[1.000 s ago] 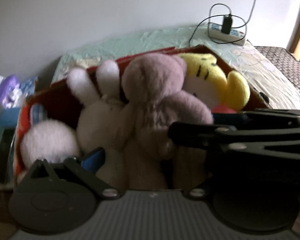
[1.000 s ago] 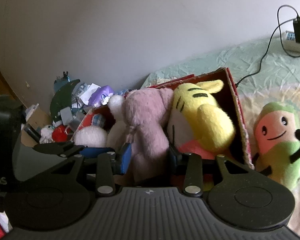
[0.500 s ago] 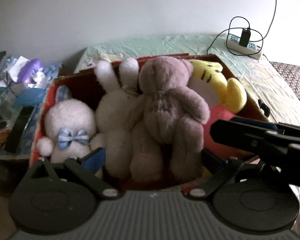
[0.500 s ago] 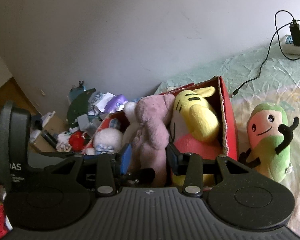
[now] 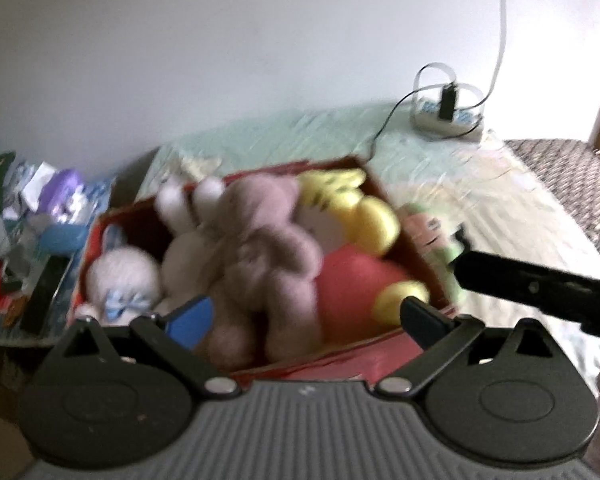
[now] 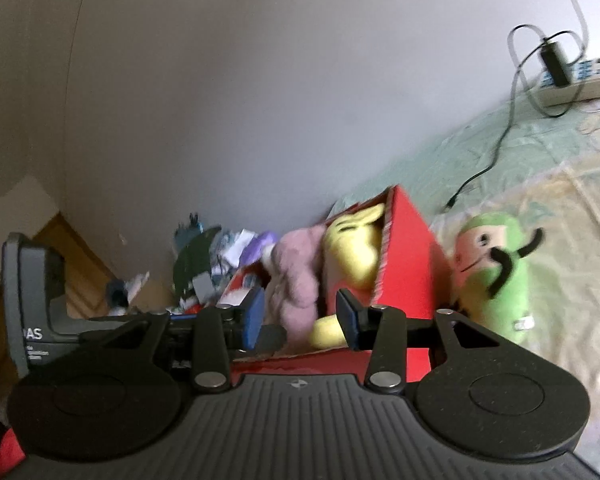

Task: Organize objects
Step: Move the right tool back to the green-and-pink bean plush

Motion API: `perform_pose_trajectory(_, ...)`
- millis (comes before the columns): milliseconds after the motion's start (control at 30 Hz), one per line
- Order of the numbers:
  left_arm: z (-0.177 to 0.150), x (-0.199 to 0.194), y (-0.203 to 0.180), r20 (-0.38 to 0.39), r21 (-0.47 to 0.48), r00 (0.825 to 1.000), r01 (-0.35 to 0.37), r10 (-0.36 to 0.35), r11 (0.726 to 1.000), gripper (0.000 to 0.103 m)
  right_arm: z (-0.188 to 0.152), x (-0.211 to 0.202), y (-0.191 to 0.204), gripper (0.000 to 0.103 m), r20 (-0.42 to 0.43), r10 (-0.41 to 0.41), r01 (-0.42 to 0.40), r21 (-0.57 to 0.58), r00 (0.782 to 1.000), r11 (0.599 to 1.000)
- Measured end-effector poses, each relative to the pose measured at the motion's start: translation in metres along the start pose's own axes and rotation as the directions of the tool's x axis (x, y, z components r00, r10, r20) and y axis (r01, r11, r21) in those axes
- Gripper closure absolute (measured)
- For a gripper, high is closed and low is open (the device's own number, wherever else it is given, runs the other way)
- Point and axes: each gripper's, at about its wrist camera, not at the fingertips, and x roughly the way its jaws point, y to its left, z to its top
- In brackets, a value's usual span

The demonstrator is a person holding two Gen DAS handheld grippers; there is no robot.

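Both tools empty, fingers spread: left tool, right tool. Red box holds plush toys; green plush stands just beside it on the bed.

both wrist views near, facing shared red box

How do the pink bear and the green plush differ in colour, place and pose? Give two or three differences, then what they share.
The pink bear is dusty pink; the green plush is green with a peach face. The bear sits inside the red box, packed among other toys; the green plush stands outside, beside the box on the bed. The bear shows its back; the green plush shows its face. Both are soft toys.
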Motion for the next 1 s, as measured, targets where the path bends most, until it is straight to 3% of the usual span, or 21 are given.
perform_pose_trajectory(167,0.007,-0.012,-0.024,0.062,0.010,0.991,0.118,-0.118,0.993,0.003,0.005,-0.028,-0.022,0.059,0.053,-0.068,0.066,0.040,0.996,0.997)
perform_pose_trajectory(267,0.004,-0.011,-0.039,0.059,0.030,0.981,0.182,-0.183,0.983,0.005,0.004,-0.041,-0.043,0.059,0.059,-0.135,0.130,0.074,0.989,0.989)
perform_pose_trajectory(433,-0.011,0.002,-0.062,-0.001,0.041,0.953,0.303,-0.303,0.952,0.006,-0.004,-0.046,-0.075,0.059,0.013,-0.226,0.223,0.113,0.974,0.968)
perform_pose_trajectory(600,-0.028,0.025,-0.085,-0.093,0.030,0.913,0.400,-0.396,0.916,0.006,-0.019,-0.038,-0.092,0.059,-0.063,-0.237,0.243,0.113,0.969,0.963)
perform_pose_trajectory(1000,-0.062,0.072,-0.091,-0.214,-0.069,0.906,0.360,-0.366,0.931,0.006,-0.007,0.013,-0.129,0.050,-0.159,-0.149,0.175,0.165,0.976,0.971)
